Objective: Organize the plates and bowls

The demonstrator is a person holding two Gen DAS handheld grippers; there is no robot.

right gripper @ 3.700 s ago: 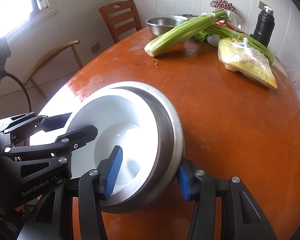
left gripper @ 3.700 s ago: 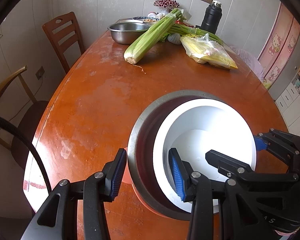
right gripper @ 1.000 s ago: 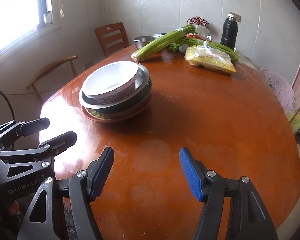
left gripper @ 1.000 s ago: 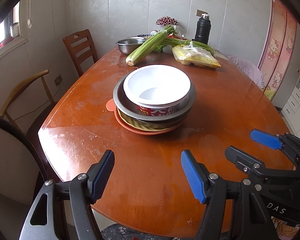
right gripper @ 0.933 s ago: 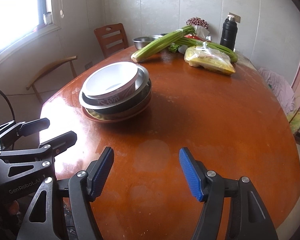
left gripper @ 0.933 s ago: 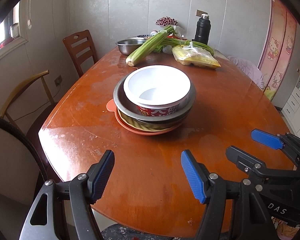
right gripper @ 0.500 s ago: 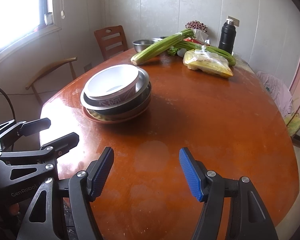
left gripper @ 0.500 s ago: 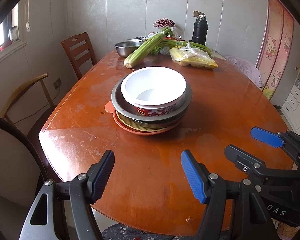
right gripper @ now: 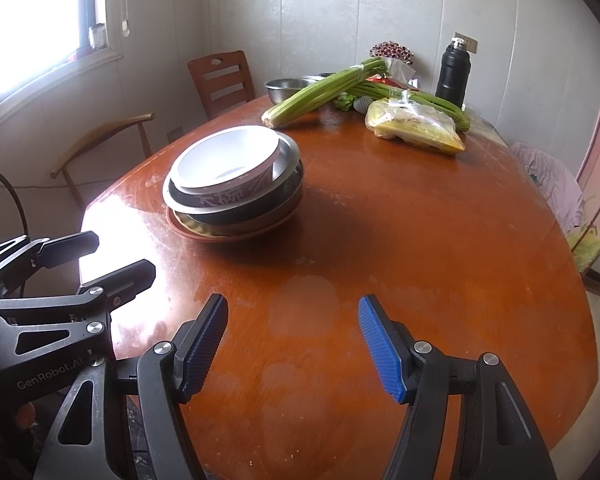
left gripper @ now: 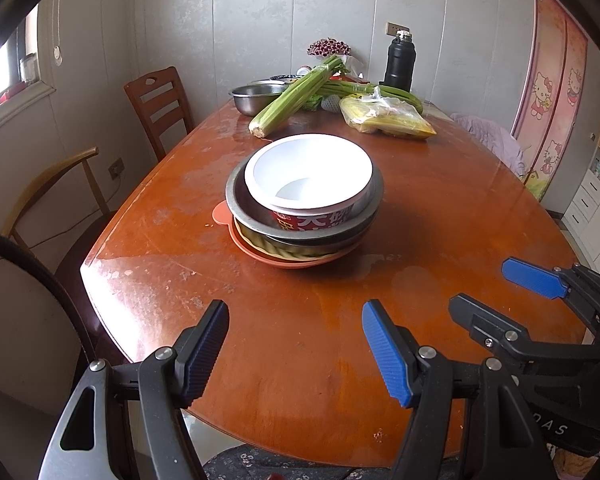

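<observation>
Upright, white bowl tops stack, mouth facing up.

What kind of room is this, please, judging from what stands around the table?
Most likely a dining room or eat-in kitchen in a home: a large wooden table with wooden chairs beside it, celery and a steel basin at its far end, and stacked bowls in the middle.

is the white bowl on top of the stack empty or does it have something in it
Empty. The white bowl, sitting upright atop the stack, shows only a bare white inside in both views.
</observation>
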